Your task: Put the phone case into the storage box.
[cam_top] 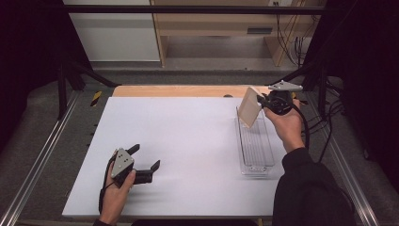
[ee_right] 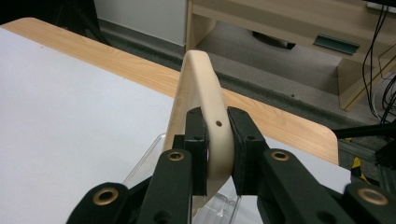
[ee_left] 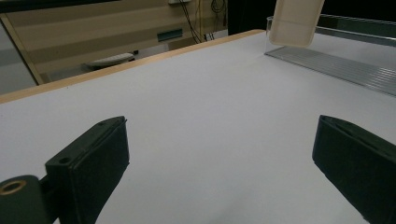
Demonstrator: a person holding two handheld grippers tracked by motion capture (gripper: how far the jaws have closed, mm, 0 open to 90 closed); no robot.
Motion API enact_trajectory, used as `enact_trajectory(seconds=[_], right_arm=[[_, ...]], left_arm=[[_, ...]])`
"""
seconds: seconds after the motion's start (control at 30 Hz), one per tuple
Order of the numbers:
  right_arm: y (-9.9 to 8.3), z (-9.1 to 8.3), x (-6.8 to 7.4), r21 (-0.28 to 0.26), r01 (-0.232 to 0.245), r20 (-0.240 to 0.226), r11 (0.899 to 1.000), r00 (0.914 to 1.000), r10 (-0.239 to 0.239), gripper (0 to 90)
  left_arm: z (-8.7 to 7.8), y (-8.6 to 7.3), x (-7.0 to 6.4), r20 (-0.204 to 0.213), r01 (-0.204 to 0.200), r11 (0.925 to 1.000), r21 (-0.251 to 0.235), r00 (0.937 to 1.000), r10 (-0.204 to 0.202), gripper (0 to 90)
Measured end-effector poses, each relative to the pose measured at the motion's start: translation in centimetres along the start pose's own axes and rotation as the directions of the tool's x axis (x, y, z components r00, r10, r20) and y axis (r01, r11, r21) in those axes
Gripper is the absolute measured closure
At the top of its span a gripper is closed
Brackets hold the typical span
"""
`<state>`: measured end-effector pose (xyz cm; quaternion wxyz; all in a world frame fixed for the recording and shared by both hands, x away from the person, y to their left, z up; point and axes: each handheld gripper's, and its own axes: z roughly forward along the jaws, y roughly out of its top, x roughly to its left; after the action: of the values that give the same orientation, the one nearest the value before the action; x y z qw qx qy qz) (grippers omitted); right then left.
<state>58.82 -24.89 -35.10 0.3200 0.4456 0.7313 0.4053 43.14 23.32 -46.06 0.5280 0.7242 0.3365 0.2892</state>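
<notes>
We held the right gripper raised over the far right part of the white tabletop, its fingers clamped on the edge of a pale beige board. The board hung tilted in the air, its lower end over the far end of a clear plastic tray that lay lengthwise along the right side of the tabletop. In the right gripper view the board stood edge-on between the two black fingers, with a small hole in its rim just above the grip, and part of the clear tray showed below it. We rested the left gripper on the near left of the tabletop, well apart from the tray, with its fingers wide apart and nothing between them. In the left gripper view the board and the tray appeared far off at the upper right, beyond bare white tabletop. A wooden strip ran along the far edge of the tabletop.
</notes>
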Motion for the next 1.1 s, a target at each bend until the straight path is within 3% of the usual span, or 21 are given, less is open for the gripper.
enact_trajectory(seconds=[1.1], right_arm=[[-0.1,1.0,0.6,0.007,0.022,0.01,1.0,0.9997,-0.022,78.6]], left_arm=[[-0.1,0.0,0.1,-0.001,0.002,1.0,-0.003,1.0,-0.002,3.2]])
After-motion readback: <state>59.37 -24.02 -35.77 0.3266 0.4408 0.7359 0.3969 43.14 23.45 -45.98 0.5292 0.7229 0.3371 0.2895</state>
